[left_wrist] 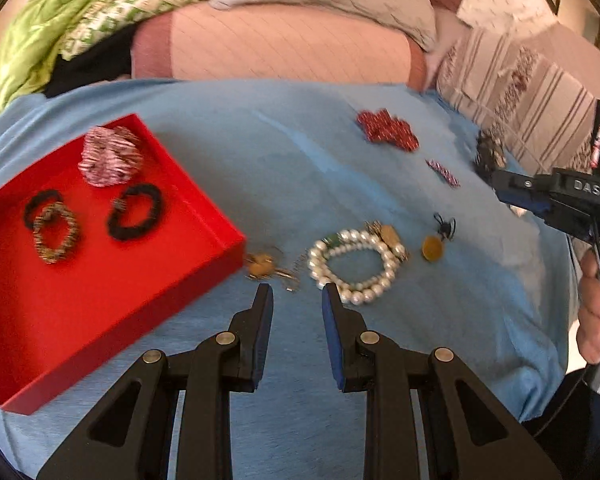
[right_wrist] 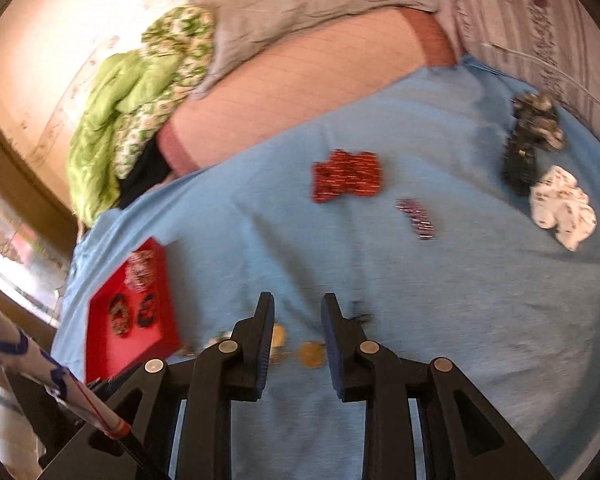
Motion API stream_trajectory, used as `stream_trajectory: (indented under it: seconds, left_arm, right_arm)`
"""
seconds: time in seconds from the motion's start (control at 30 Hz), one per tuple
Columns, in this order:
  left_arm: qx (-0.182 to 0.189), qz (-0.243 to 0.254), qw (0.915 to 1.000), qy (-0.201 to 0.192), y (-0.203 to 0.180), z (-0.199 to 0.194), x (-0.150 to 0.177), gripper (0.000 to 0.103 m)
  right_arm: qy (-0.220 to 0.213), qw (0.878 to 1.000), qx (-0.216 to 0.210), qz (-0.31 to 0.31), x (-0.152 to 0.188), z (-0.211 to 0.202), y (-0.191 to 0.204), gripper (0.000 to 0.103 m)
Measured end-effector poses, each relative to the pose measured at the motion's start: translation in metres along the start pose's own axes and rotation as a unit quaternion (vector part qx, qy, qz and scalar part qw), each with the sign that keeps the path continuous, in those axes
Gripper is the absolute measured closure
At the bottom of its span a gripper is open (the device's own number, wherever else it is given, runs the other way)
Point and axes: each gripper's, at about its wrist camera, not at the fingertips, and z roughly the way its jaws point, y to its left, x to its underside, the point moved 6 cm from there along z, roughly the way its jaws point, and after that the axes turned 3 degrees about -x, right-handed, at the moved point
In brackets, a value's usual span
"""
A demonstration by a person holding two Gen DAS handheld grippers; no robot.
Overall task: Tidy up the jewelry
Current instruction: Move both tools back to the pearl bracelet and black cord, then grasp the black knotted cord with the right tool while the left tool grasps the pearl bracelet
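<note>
The left tongs (left_wrist: 296, 286) hang over the blue cloth-covered bed (left_wrist: 260, 152) with their jaws a little apart and nothing between them. Just beyond the right-hand jaw tip, slightly to the right of centre in the left wrist view, lies the coiled white pearl bracelet (left_wrist: 356, 266); the tip sits at the coil's near left edge, not clearly touching it. The coil's longer span runs from lower left to upper right. Just beyond the other jaw tip, a small gold-toned earring cluster (left_wrist: 266, 266) lies beside the corner of the shallow red square tray (left_wrist: 204, 216), which fills the left of that view and already holds two black hair ties, a beaded band and a pink striped scrunchie (left_wrist: 110, 156).

The right tongs (right_wrist: 296, 304) are also slightly spread and empty. In the right wrist view a round gold pendant (right_wrist: 312, 354) shows between the jaws, lower in the frame than their tips. In the left view these tongs enter from the right edge, well apart from the pearls.

By my judgement the left hand is the nearer to the pearl bracelet, and a small shift to the right would put one strand of the coil between its jaws. Both tongs point steeply down at the bed. Further up lie a red patterned bow clip (left_wrist: 386, 130) and a small striped hair clip (left_wrist: 442, 172).
</note>
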Motion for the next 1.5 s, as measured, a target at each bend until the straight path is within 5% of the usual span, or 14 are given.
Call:
stream_trajectory:
  seconds: [0.2, 0.3, 0.43, 0.6, 0.7, 1.0, 1.5]
  left_arm:
    - [0.003, -0.003, 0.9999, 0.009, -0.003, 0.013, -0.004, 0.079]
    - [0.002, -0.009, 0.9999, 0.009, 0.002, 0.015, -0.006, 0.079]
    - [-0.001, -0.014, 0.9999, 0.009, 0.008, 0.014, -0.008, 0.079]
    - [0.003, -0.005, 0.9999, 0.011, 0.006, 0.013, -0.007, 0.079]
    - [0.01, 0.003, 0.9998, 0.016, 0.001, 0.015, -0.005, 0.079]
    - [0.044, -0.008, 0.9984, 0.036, -0.016, 0.031, -0.003, 0.079]
    - [0.035, -0.042, 0.9974, 0.046, -0.019, 0.065, -0.014, 0.085]
  right_arm:
    - [0.075, 0.996, -0.023, 0.036, 0.013, 0.035, -0.019, 0.077]
    - [0.102, 0.994, -0.019, 0.037, 0.02, 0.049, -0.018, 0.059]
    - [0.115, 0.993, -0.017, 0.037, 0.028, 0.059, -0.013, 0.058]
    - [0.117, 0.993, 0.016, 0.024, 0.032, 0.075, -0.011, 0.067]
    - [0.109, 0.994, 0.023, 0.007, 0.031, 0.078, -0.005, 0.094]
    - [0.038, 0.999, -0.007, -0.021, 0.015, 0.044, 0.016, 0.094]
    - [0.03, 0.998, -0.042, -0.039, 0.012, 0.033, 0.034, 0.094]
